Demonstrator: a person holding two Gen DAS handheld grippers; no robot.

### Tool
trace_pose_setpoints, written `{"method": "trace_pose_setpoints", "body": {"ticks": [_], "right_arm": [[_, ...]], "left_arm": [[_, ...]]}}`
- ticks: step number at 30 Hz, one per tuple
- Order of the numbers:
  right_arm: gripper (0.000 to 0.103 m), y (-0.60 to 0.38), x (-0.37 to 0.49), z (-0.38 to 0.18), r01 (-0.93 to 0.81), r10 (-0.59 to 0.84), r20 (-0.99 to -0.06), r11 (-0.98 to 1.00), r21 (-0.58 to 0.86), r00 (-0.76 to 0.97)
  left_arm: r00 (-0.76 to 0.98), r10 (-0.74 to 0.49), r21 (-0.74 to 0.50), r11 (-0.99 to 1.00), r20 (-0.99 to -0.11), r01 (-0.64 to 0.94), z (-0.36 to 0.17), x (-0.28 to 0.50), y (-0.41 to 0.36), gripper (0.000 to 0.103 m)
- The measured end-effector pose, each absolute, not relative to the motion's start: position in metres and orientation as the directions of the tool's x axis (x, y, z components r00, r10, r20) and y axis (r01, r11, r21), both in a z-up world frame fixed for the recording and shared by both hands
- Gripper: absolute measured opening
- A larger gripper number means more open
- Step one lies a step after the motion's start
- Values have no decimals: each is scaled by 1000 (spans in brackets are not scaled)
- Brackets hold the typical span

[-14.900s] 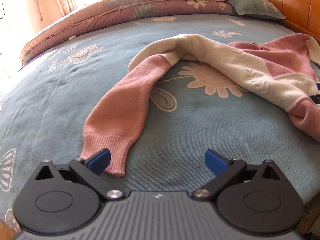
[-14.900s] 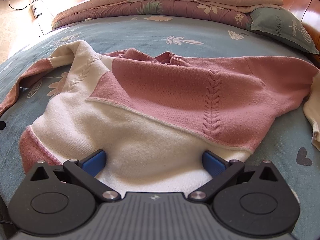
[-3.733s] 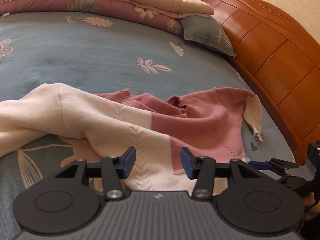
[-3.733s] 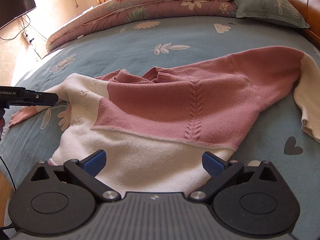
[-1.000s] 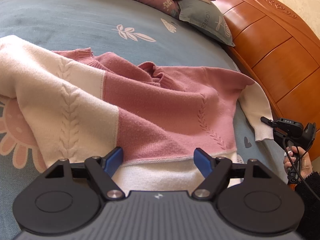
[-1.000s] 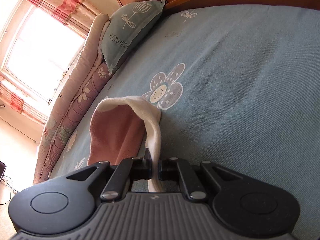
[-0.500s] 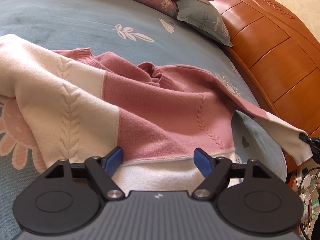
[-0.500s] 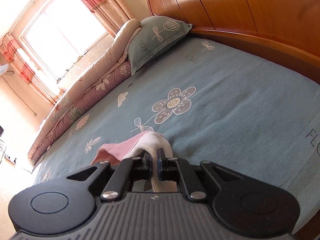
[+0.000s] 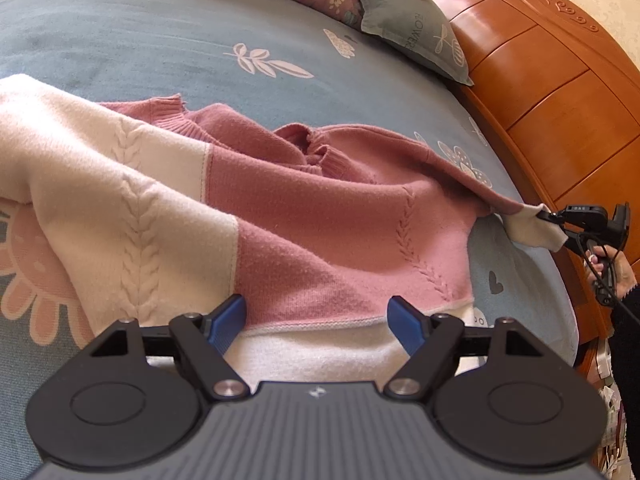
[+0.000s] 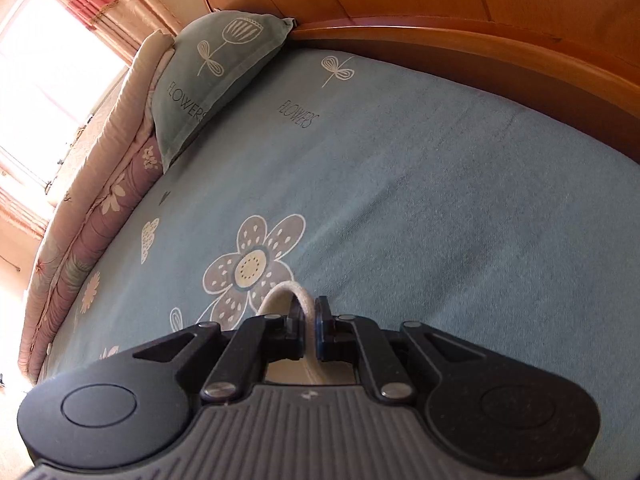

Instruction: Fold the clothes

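Left tool point(image 9: 316, 318): blue pads spread wide, nothing gripped; it is held low over the near hem of the sweater point(image 9: 328, 232), probably so that the body can be pinned or taken up once the sleeve is laid out.

Sweater: pink and cream knit, spread on the bed point(image 9: 120, 40), body rumpled, collar bunched at the middle; it is kept flat on the sheet so folds can be made against it.

Sleeve cuff point(image 9: 534, 230): cream end of the far sleeve, drawn out taut toward the headboard side, apparently to straighten the sleeve before folding.

Right tool point(image 10: 308, 326): pressed together, pinching the cream cuff between its pads; seen also at the right edge of the left wrist view.

Pillow point(image 10: 224, 68), folded quilt point(image 10: 100, 208), wooden headboard point(image 9: 560, 92): farthest, untouched.
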State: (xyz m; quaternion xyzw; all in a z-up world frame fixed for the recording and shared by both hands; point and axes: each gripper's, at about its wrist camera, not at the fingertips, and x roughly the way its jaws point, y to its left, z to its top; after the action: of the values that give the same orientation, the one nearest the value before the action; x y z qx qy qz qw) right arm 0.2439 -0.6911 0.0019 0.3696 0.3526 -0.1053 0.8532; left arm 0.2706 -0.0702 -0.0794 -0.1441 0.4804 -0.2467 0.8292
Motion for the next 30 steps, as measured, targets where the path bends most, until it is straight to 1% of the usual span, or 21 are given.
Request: {"method": "trace_pose_setpoints", "body": {"ticks": [4,7,9,12,13,14,16,17,19,23,26,28,30], "right_arm": [[8,-705,298,-5,458,43,-699,727,512,714],[20,-711,328,-10,478,-7,-711,746,464,703],[21,-711,340,-12,483,-26,-725,762,431,688],[21,-710,339,-8,485,-53,-713,769,417,699],[25,-710,337,-7,485,-62,-707,770,415,704],[35,-710,334,-4,487,-78,-698,770,411,712],[47,-711,320,5,495,-116,-665,763,416,737],[49,-712,311,10,496,-125,-645,753,433,754],[49,-716,295,15,477,-96,-613,725,496,784],[53,-717,274,-3,439,55,-595,620,650,802],[53,-709,267,-33,445,139,-604,552,705,785],[53,-705,271,-54,459,163,-611,519,721,775],[53,-703,278,-65,443,168,-575,482,756,800]], "left_arm": [[414,-527,-448,849,-742,278,-78,272,-75,78],[413,-515,-434,857,-751,278,-78,274,-79,78],[412,-507,-424,861,-757,281,-78,274,-82,79],[411,-503,-414,863,-761,290,-78,275,-85,81],[411,-503,-413,863,-761,291,-79,275,-86,82],[411,-503,-411,863,-761,294,-79,275,-87,83],[414,-498,-402,865,-762,301,-80,273,-88,83],[416,-496,-398,866,-762,303,-80,273,-89,84],[418,-496,-395,865,-761,309,-80,271,-90,85],[422,-500,-398,863,-756,310,-81,271,-90,87],[425,-494,-388,866,-758,315,-81,269,-92,88],[424,-494,-386,866,-759,318,-81,269,-93,88],[423,-496,-390,865,-758,316,-81,270,-92,88]]}}
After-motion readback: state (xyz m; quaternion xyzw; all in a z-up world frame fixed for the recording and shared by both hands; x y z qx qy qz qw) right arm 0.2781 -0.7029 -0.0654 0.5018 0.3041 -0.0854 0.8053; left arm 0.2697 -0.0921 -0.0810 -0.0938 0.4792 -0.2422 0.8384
